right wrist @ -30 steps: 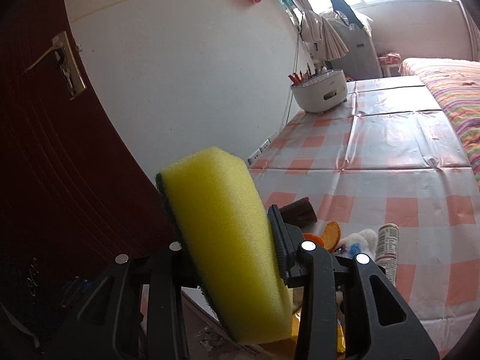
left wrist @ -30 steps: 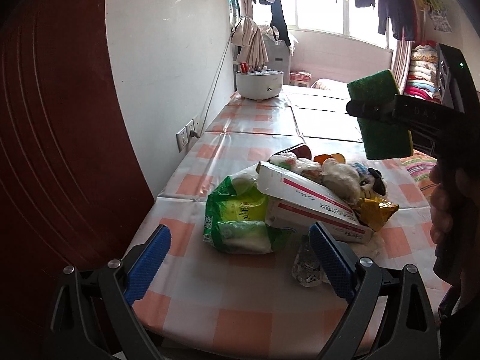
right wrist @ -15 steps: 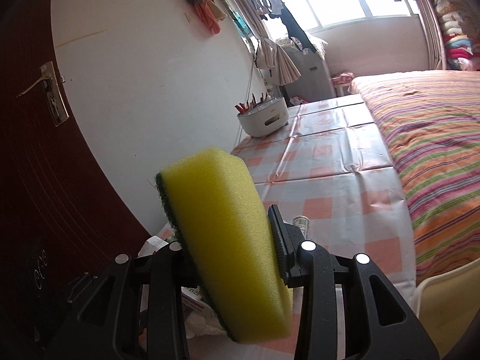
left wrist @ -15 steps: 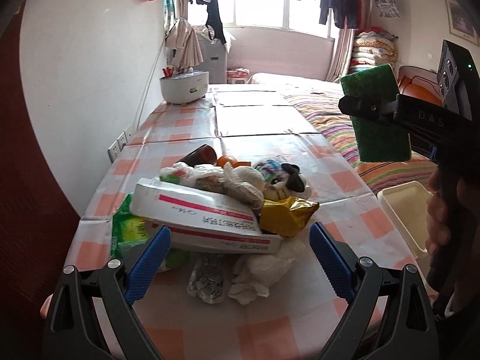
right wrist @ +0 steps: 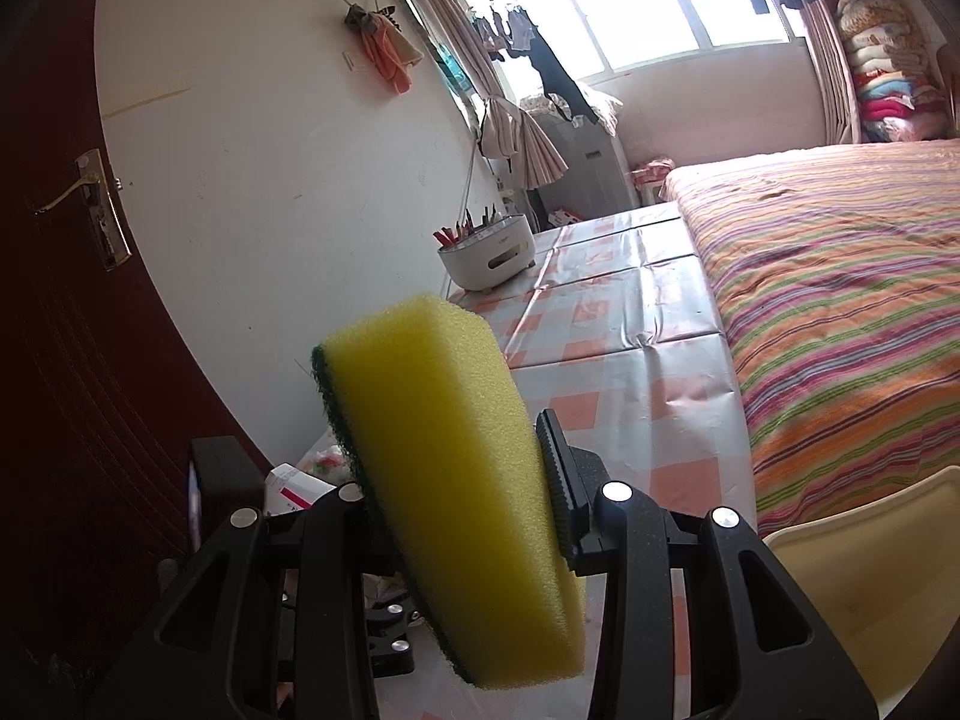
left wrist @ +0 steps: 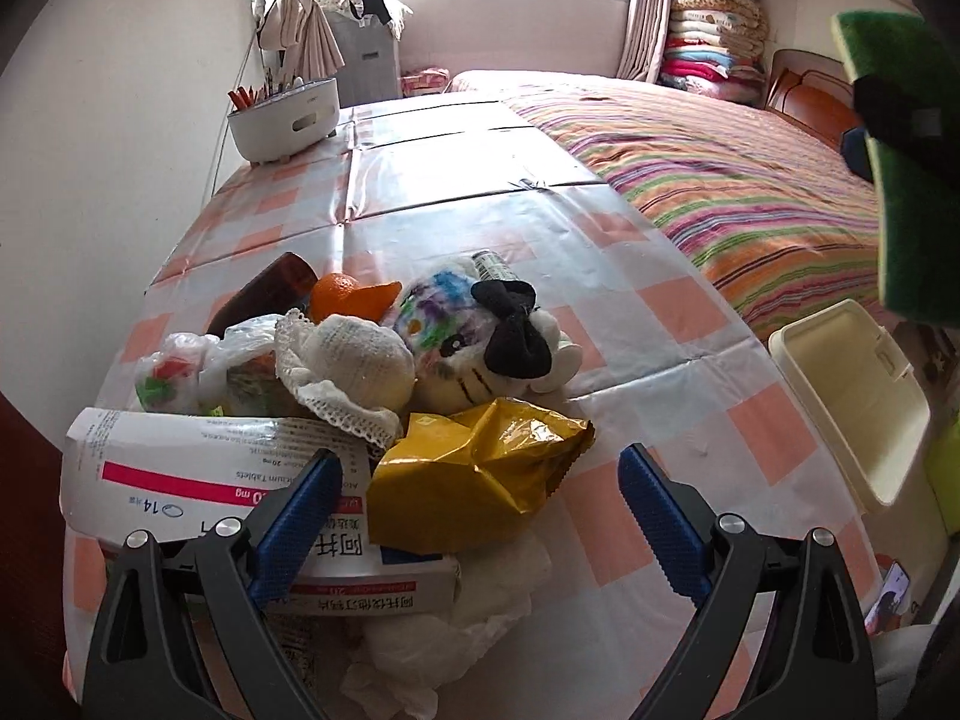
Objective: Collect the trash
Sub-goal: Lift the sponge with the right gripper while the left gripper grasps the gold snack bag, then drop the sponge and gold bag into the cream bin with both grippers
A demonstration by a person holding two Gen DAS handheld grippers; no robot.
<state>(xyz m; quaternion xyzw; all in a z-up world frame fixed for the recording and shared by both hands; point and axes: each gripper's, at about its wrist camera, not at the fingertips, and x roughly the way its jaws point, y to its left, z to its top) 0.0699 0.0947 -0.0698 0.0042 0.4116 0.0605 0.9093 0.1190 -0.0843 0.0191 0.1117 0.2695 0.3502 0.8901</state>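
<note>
Bed: striped multicolour blanket [left wrist: 738,180] runs along the table's right side; folded quilts stacked at its far end by the window.
Table: long, w/ orange-and-white checked plastic cloth [left wrist: 456,192]; far half bare but for a white oval caddy of pens [left wrist: 285,117] near the wall.
Bin: cream plastic trash bin w/ open top [left wrist: 852,402], off the table's right edge, just beside the bed.
Trash pile: heaped on the table's near end, directly ahead of the left gripper.
Box: white medicine carton w/ pink stripe [left wrist: 180,480], lying flat at near left of pile; left blue pad overlaps it in view.
Wrapper: crumpled gold foil bag [left wrist: 480,480], resting on the carton, between the blue pads in view.
Plush: white cat toy w/ black bow [left wrist: 480,336], behind the wrapper.
Cloth: white lace-edged wad [left wrist: 354,372], left of plush.
Peel: orange rind [left wrist: 348,294], behind the cloth.
Tissue: white crumpled paper [left wrist: 450,630], nearest edge, partly under the carton.
L gripper [left wrist: 474,516]: blue pads spread wide, nothing pinched; prob. above the pile, contact unclear.
R gripper [right wrist: 456,480]: black jaws pinching a yellow foam sponge w/ green scouring back [right wrist: 444,456], sponge tilted, held up in the air over the table's near end.
</note>
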